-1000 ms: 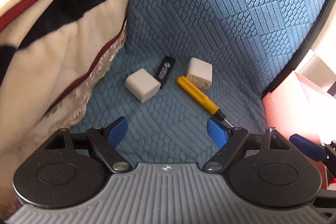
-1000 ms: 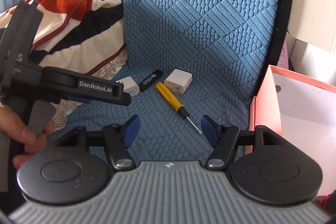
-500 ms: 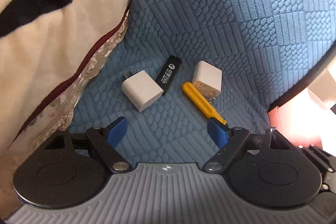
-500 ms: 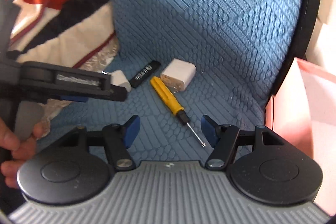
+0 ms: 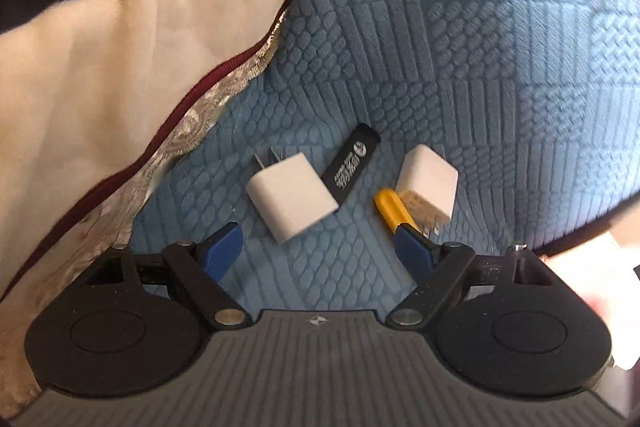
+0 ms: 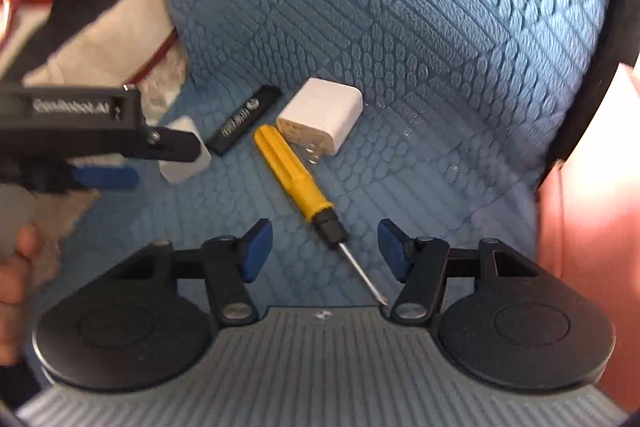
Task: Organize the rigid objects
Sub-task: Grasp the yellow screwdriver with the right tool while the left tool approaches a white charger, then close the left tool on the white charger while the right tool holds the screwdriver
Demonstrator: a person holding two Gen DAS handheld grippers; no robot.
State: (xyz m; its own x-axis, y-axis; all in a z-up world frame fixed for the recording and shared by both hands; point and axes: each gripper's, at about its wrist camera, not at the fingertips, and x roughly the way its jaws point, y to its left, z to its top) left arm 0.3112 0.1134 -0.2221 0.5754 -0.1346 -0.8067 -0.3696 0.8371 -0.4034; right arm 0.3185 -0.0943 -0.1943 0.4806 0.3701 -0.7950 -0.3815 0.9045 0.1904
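I find four small rigid items lying close together on the blue quilted cushion (image 5: 460,47), all loose and none yet lifted. The near white charger (image 5: 290,201) lies prongs-up beside the striped blanket (image 5: 100,67); the black USB stick (image 5: 352,165) leans against its far corner; the second white charger (image 6: 322,115) lies next, prongs toward me, and the yellow screwdriver (image 6: 294,175) runs diagonally past it, handle end just beside that charger. In my judgement all four are light, stiff and not fragile, though the chargers' smooth plastic shells could slip — I would take them across two flat opposite faces, clear of the prongs. The screwdriver is best taken mid-handle, where the ribbed yellow grip gives purchase; its thin metal shaft is too narrow and would likely roll or pivot. The soft cushion will give under pressure, so a shallow approach seems wise. The left hand-held gripper (image 5: 320,251) stands wide apart, holding nothing, aimed at the near charger, which sits just ahead of its fingers. The right hand-held gripper (image 6: 324,249) is likewise spread and empty — the screwdriver's black collar and shaft lie between its blue pads (image 6: 256,249), apparently untouched.
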